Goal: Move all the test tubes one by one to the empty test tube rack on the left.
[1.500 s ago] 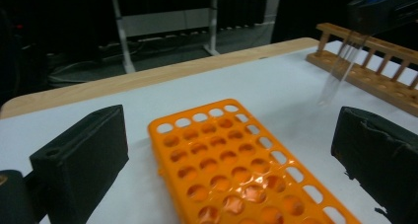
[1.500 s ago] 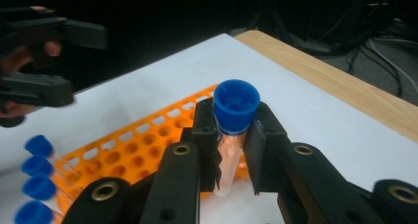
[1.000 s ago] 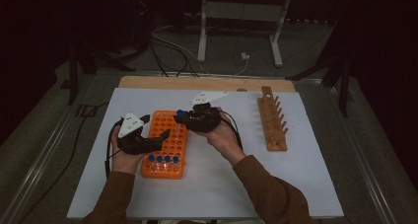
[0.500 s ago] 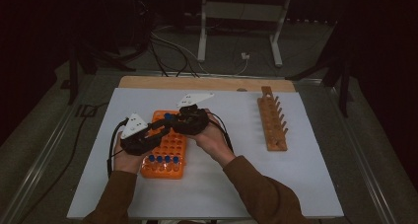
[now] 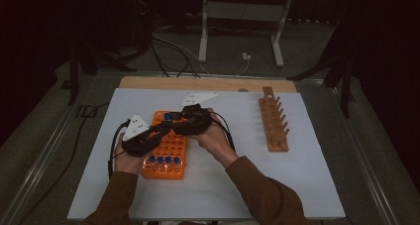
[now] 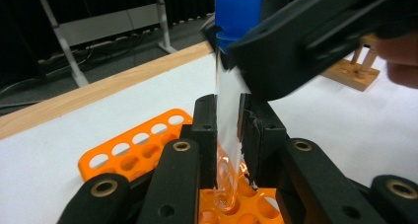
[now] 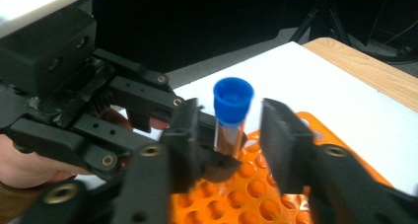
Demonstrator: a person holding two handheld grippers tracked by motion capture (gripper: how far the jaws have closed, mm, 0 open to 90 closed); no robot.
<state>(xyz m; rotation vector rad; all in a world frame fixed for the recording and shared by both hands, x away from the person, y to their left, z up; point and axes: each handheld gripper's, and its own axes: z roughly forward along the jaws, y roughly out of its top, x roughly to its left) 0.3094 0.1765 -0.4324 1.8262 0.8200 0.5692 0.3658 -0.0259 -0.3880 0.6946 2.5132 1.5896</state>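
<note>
Clamping blue-capped tube [image 6: 229,110], left gripper [image 6: 229,135] pinched tight; right gripper [image 7: 231,145] jaws opening, pads off; no writing legible

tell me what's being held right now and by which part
The left gripper has clamped a blue-capped tube by its clear lower body; the right gripper jaws, just opening, flank its cap.

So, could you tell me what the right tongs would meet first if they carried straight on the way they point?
Probably the blue-capped tube between their jaws, which have just been opening; behind it, the left tongs clamped on the tube. Depth is hard to judge.
</note>
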